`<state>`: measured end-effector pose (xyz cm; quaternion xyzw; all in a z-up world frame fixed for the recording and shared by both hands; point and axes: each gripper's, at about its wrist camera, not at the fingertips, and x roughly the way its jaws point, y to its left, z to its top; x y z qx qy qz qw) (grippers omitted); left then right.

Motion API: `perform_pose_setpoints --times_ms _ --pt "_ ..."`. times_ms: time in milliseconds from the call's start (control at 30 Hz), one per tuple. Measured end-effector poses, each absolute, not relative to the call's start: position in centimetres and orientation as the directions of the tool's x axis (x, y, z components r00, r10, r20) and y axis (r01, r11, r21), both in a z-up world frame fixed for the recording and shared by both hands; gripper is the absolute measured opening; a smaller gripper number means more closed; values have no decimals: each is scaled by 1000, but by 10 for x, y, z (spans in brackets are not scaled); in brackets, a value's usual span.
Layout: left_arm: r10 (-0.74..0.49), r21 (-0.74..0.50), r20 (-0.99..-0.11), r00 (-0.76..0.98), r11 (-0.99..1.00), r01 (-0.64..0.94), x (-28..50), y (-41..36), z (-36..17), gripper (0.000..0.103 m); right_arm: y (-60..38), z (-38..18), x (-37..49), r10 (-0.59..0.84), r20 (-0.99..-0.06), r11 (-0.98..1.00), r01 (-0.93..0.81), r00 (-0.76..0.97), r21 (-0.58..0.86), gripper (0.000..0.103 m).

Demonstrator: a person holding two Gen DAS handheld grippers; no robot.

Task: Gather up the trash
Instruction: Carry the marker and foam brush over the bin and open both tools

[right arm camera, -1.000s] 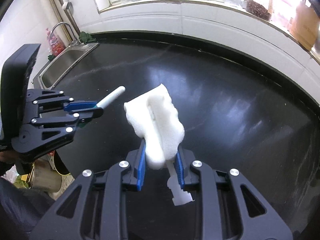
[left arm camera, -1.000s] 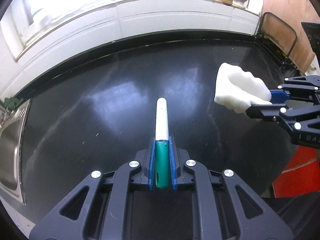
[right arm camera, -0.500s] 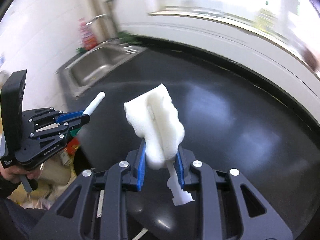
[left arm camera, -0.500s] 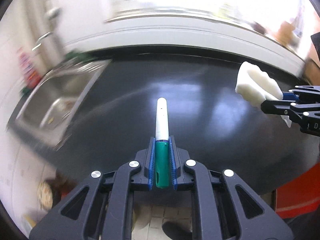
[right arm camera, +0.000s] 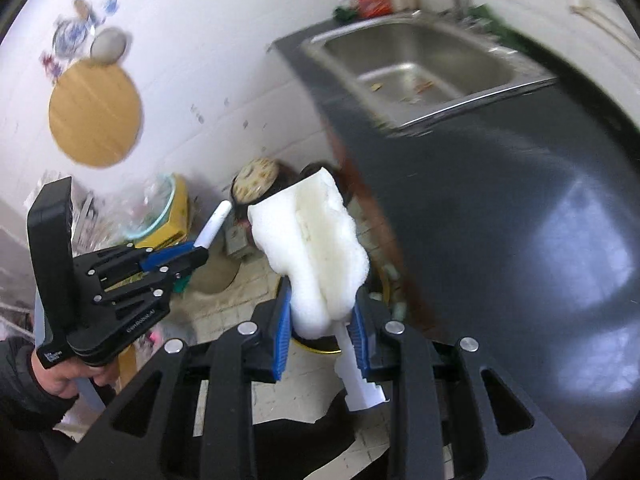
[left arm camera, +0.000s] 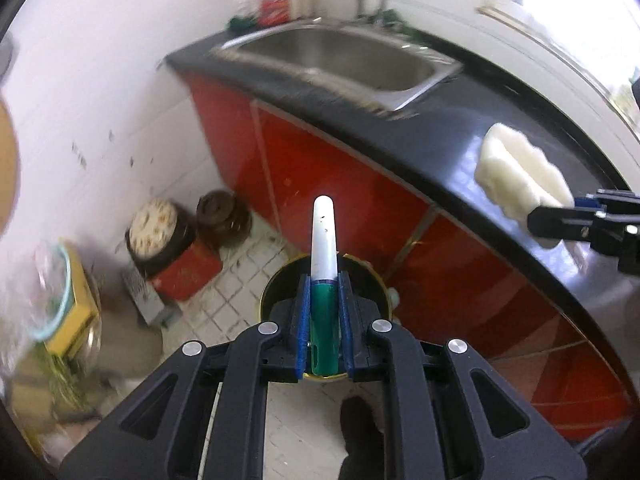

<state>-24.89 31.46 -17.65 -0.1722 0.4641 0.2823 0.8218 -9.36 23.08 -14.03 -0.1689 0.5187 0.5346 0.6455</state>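
Observation:
My left gripper (left arm camera: 324, 284) is shut on a green and white marker pen (left arm camera: 323, 240), whose white cap points forward. Directly below it on the tiled floor stands a round bin (left arm camera: 280, 280) with a gold rim and dark inside, mostly hidden by the fingers. My right gripper (right arm camera: 322, 300) is shut on a lumpy white foam piece (right arm camera: 316, 240), which sticks up between the blue pads. The bin's gold rim (right arm camera: 312, 347) peeks out under that gripper. In the left wrist view the foam (left arm camera: 516, 172) and right gripper (left arm camera: 560, 216) hang over the counter edge at right.
A black countertop (right arm camera: 520, 200) with red cabinet fronts (left arm camera: 320, 168) runs to a steel sink (left arm camera: 340, 60). On the floor by the white wall stand dark jars (left arm camera: 220, 216), a red box (left arm camera: 188, 268) and a yellow box with a clear bowl (left arm camera: 60, 304).
Both grippers have swung left off the black counter and now point down at the floor by the cabinets. The bin has come into view beneath them. Each still holds its item.

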Motion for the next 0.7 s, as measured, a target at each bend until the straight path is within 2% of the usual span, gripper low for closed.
perform_pose_setpoints --times_ms 233,600,667,700 --pt "256 -88 -883 394 733 -674 -260 339 -226 13 281 -186 -107 435 -890 390 -861 -139 325 27" --pt "213 -115 -897 386 732 -671 -254 356 -250 13 298 -214 -102 387 -912 420 -855 -134 303 29" --pt "206 -120 -898 390 736 -666 -253 357 -251 13 301 -214 -100 387 -913 425 -853 -132 304 34" --pt "198 -129 -897 395 738 -662 -252 357 -252 15 302 -213 -100 386 -913 427 -853 -130 301 42"
